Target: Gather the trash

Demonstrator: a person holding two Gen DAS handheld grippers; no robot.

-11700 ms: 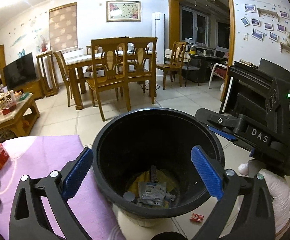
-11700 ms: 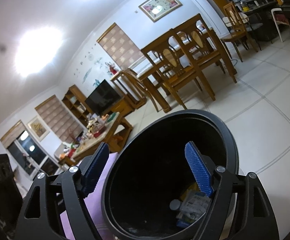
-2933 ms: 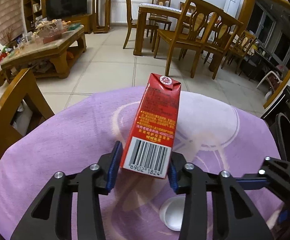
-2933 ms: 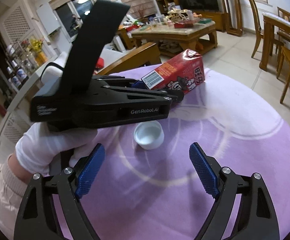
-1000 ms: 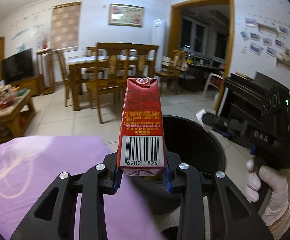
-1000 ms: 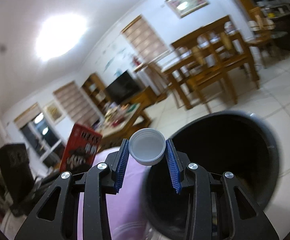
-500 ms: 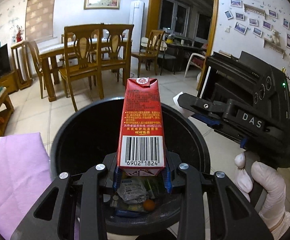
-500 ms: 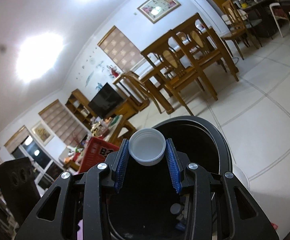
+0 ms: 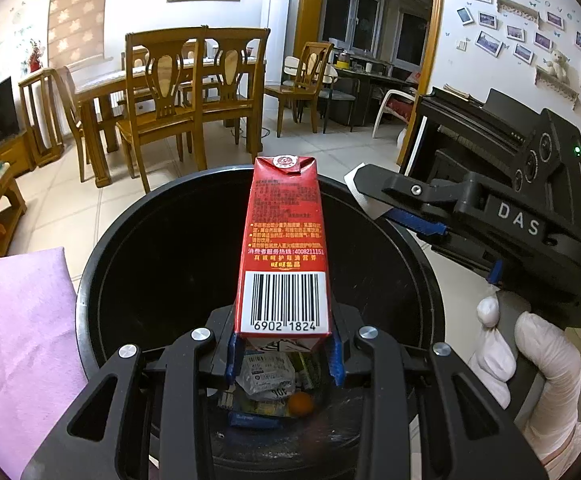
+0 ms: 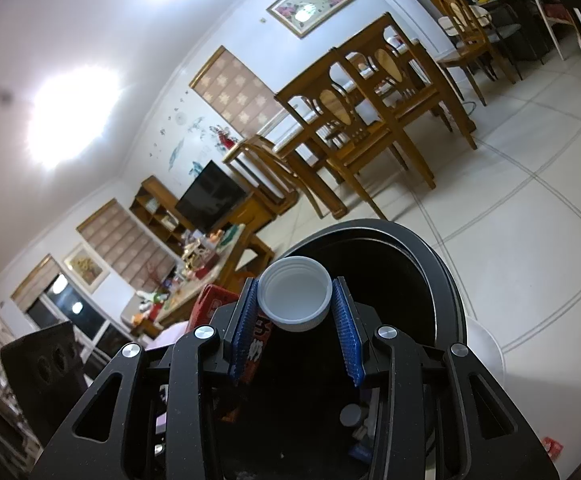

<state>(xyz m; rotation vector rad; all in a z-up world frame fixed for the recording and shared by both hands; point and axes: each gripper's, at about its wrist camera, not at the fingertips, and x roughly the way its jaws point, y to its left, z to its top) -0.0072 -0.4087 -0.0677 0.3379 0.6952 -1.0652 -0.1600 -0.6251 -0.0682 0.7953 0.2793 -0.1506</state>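
My left gripper (image 9: pixel 284 354) is shut on a red drink carton (image 9: pixel 284 248) with a barcode and holds it over the open black trash bin (image 9: pixel 102 256). Wrappers and other litter (image 9: pixel 268 376) lie at the bin's bottom. My right gripper (image 10: pixel 295 320) is shut on a white bottle cap (image 10: pixel 294 300) and holds it above the same bin (image 10: pixel 442 280). The right gripper also shows in the left wrist view (image 9: pixel 394 204), over the bin's right rim. The carton shows in the right wrist view (image 10: pixel 210 304) at the left.
A table with a purple cloth (image 9: pixel 14 320) stands just left of the bin. Wooden dining chairs and a table (image 9: pixel 178 92) stand on the tiled floor beyond. A small red scrap (image 10: pixel 550 446) lies on the floor right of the bin.
Both grippers have swung from the purple table to over the bin, the carton and cap still held. In the last half second both moved slightly further over the bin's opening.
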